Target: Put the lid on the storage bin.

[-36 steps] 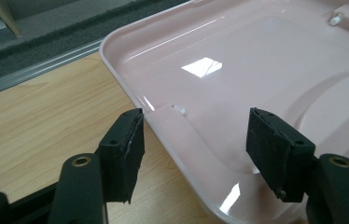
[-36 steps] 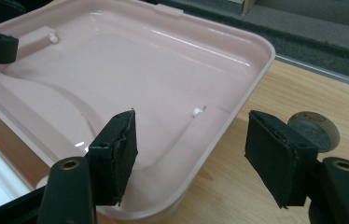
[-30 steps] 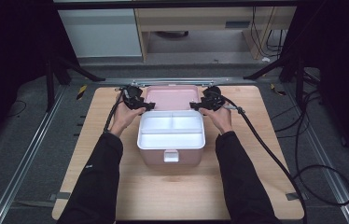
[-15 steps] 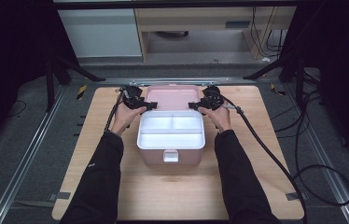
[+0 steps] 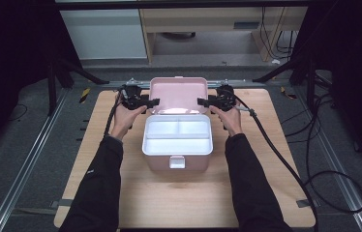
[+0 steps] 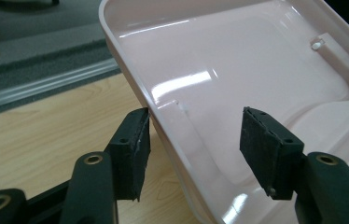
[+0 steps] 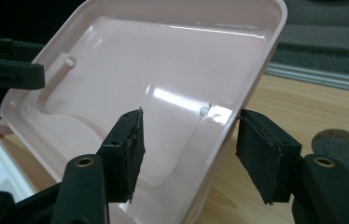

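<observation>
A pink box point(image 5: 177, 163) with a white divided tray point(image 5: 177, 137) stands mid-table, its lid point(image 5: 178, 94) raised at the back. My left gripper point(image 5: 155, 102) straddles the lid's left edge point(image 6: 163, 121). Its jaws point(image 6: 195, 140) have just been closing, one pad beside the rim's outside and the other apart over the inside. My right gripper point(image 5: 201, 101) straddles the lid's right edge point(image 7: 228, 130). Its jaws point(image 7: 189, 144) have also just been closing, and neither pad presses on the plastic. The lid's inside is bare and glossy.
The box stands on a wooden tabletop point(image 5: 184, 203) with a round hole point(image 7: 343, 144) near the right gripper. Metal rails point(image 5: 29, 159) run beside the table, cables point(image 5: 324, 174) trail at the right, and a white cabinet point(image 5: 106, 34) stands behind.
</observation>
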Demonstrator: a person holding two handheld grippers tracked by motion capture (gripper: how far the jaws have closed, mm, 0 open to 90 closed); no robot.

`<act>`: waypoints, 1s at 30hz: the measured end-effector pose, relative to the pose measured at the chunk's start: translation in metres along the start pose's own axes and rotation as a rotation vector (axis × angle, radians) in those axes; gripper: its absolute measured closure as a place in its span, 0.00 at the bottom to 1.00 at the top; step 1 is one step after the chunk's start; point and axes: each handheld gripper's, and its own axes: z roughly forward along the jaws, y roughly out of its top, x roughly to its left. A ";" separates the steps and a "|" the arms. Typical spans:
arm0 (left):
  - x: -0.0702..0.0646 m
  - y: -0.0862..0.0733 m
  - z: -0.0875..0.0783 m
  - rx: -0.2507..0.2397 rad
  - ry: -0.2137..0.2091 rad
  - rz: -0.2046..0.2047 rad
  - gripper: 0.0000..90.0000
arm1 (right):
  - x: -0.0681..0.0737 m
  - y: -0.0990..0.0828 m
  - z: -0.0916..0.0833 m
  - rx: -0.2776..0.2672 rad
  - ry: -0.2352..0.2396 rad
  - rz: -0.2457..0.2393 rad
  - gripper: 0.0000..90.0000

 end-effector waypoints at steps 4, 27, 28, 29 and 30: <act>-0.003 0.005 -0.011 -0.032 -0.005 0.019 0.49 | 0.004 0.006 -0.007 -0.035 0.007 -0.023 0.48; -0.023 0.008 -0.049 -0.090 -0.004 0.113 0.51 | 0.030 0.015 -0.040 -0.078 -0.026 -0.169 0.48; -0.025 0.007 -0.050 -0.092 -0.005 0.116 0.51 | 0.032 0.016 -0.041 -0.077 -0.025 -0.170 0.48; -0.025 0.007 -0.052 -0.091 -0.007 0.121 0.52 | 0.033 0.016 -0.043 -0.078 -0.026 -0.175 0.48; -0.026 0.006 -0.054 -0.092 -0.008 0.125 0.52 | 0.034 0.016 -0.044 -0.082 -0.027 -0.180 0.48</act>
